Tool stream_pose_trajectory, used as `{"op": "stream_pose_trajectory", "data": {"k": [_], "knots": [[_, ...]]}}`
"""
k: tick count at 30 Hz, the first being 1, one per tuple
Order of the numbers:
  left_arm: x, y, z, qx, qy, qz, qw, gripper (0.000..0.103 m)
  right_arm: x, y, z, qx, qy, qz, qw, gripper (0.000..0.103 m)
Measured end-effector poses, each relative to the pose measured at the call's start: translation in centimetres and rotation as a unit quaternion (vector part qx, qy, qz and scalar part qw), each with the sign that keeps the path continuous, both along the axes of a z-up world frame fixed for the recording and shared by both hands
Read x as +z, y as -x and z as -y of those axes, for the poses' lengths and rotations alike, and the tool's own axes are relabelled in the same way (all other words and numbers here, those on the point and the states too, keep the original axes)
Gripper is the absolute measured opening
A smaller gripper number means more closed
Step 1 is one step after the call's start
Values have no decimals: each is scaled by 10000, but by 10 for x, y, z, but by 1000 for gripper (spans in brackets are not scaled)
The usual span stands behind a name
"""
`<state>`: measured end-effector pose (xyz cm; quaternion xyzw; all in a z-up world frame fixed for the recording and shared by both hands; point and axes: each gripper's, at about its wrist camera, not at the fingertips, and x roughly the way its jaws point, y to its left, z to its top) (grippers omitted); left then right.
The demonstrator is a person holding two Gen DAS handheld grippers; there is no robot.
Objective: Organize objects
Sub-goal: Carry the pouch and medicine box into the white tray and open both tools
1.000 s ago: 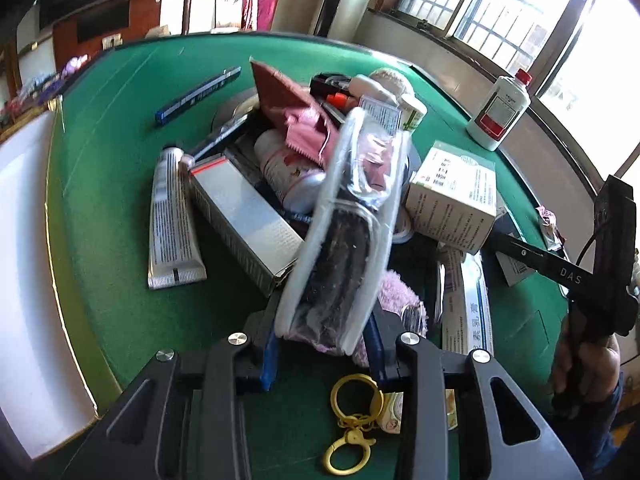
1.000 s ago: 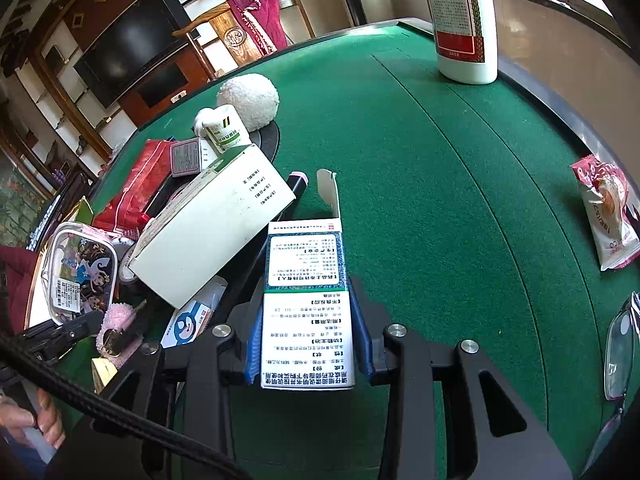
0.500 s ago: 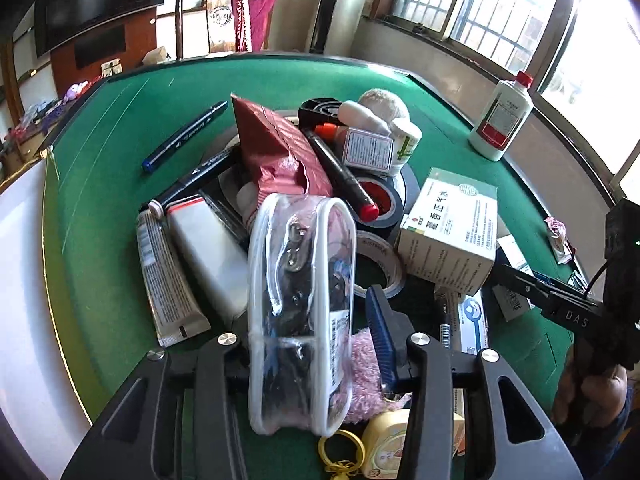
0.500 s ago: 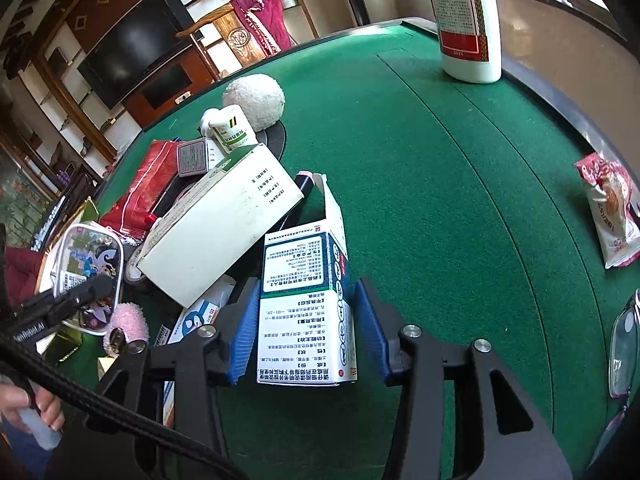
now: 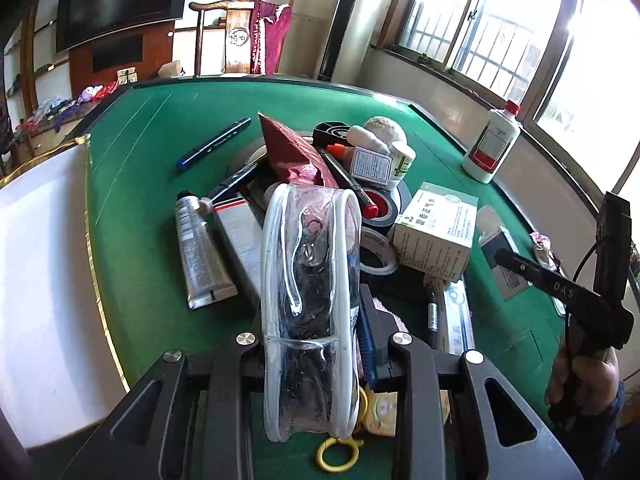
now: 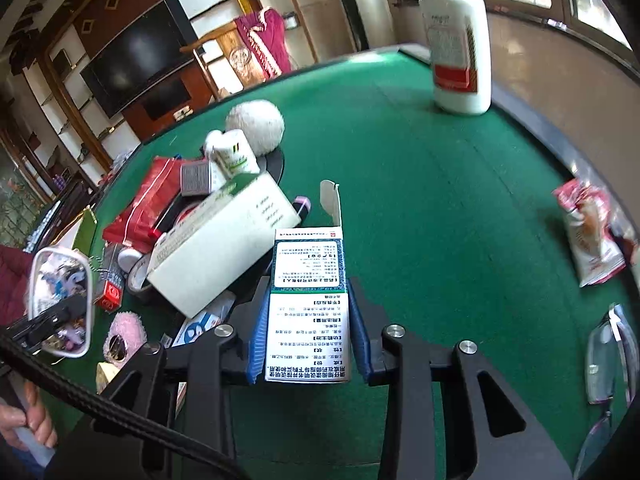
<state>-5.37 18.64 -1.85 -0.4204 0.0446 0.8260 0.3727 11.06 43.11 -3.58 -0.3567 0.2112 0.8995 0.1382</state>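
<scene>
A clear pouch (image 5: 308, 260) with white trim and dark contents stands on edge between my left gripper's (image 5: 312, 320) jaws, which are shut on it above the pile on the green table (image 5: 132, 168). From the right wrist view the same pouch (image 6: 60, 292) hangs at the far left. A white and green medicine box (image 6: 308, 280) with an open end flap lies lengthwise between my right gripper's (image 6: 308, 320) blue pads. These jaws are closing and the pads touch both of its sides.
The pile holds a large white box (image 5: 436, 232), tape rolls (image 5: 376, 252), a silver tube (image 5: 200, 248), a red packet (image 5: 292, 152) and a blue marker (image 5: 216, 144). A white bottle (image 6: 456, 52) stands far right. A snack packet (image 6: 588, 232) and glasses (image 6: 608, 360) lie right.
The left gripper rose with the pouch, which swung from leaning right to upright. The right jaws spread apart around the medicine box, then came in against it again.
</scene>
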Motion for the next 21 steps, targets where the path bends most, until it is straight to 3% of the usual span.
{"op": "stream_pose_trajectory", "data": {"k": [5,10,21], "knots": [[7,-7,14,30,-171,-31,9998,26,11,-11,-5,-137,74,-406,9991,32],[15,-10,30,157,-302,-144,9993,26,30,-21,9,117,176,-1017,9946,32],[23,7,109,855,-609,-315,9940,26,59,25,113,1553,154,-790,9846,33]]}}
